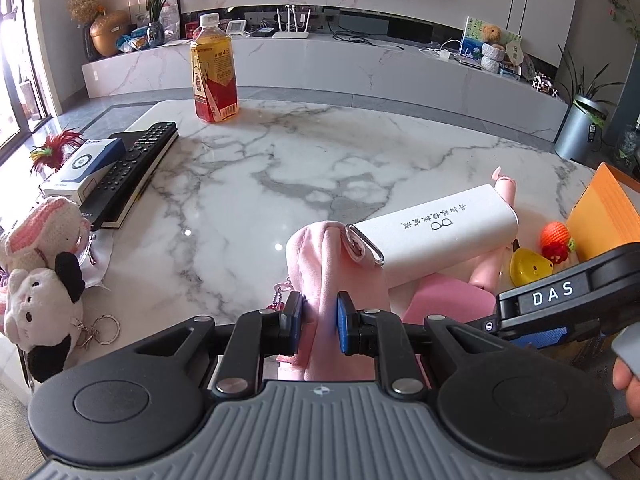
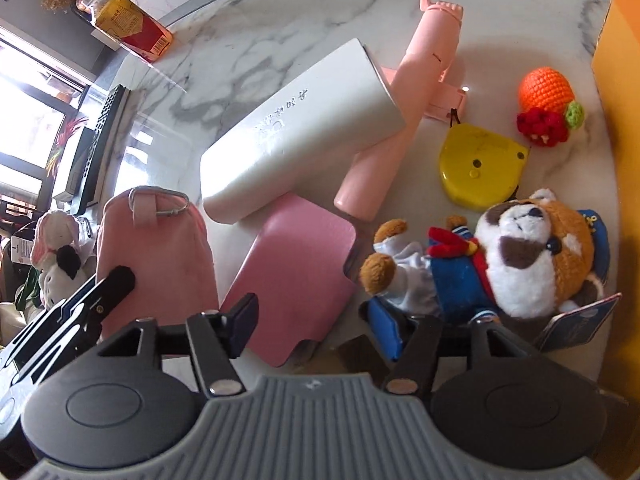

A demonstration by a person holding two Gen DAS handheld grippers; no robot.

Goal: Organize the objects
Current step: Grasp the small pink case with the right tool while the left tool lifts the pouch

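A white, grey-veined marble table is showing mid-frame; a pink pouch and white case are lying lower right.

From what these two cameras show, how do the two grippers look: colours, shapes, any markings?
Both the left gripper and the right gripper have a grey ribbed base, two round black discs, black linkage arms with silver rivets, and blue pads on the fingers. White letters "DAS" mark the right gripper's side. No cables are visible.
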